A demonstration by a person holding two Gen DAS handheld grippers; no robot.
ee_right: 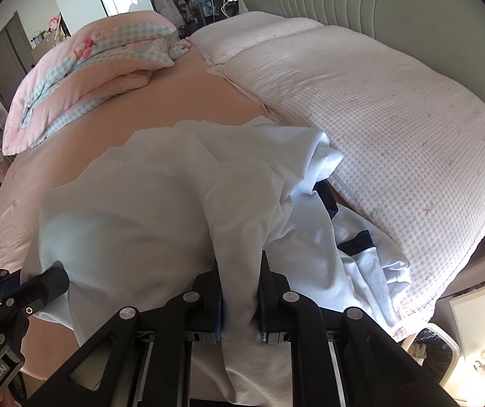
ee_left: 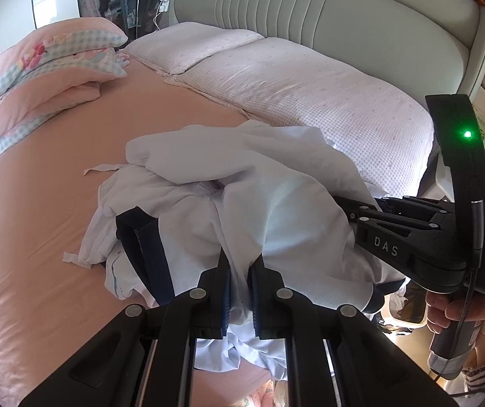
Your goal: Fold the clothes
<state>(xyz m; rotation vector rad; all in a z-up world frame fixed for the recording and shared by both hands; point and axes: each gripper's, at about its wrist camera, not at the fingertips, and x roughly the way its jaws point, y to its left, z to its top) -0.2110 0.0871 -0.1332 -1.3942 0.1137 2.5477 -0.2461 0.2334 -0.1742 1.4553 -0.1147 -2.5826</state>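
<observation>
Left jaws: the left gripper [ee_left: 239,281] pinches a ridge of the white garment [ee_left: 242,183] between its pads, at 6 o'clock in its own view.
Right jaws: the right gripper [ee_right: 239,291] clamps a thick fold of the same white garment [ee_right: 161,210]; seen from the left wrist it enters at 3 o'clock, held in a hand [ee_left: 452,308].
Garment: rumpled and bunched, navy trim [ee_left: 144,240] showing at 8 o'clock, heaped on the pink sheet [ee_left: 32,210] near the bed's front edge.
Stage: cloth is gathered, no tidy fold visible; whether it is being spread out or drawn over, the views do not settle.
Handling: both pinches likely need to move level and together, keeping the cloth taut so no slack layer drags.
Surface: soft bedding; checked pillows [ee_left: 296,91] at 1 o'clock.
Room: folded quilt [ee_left: 39,78] at 10 o'clock, padded headboard [ee_left: 344,10] at 12.
</observation>
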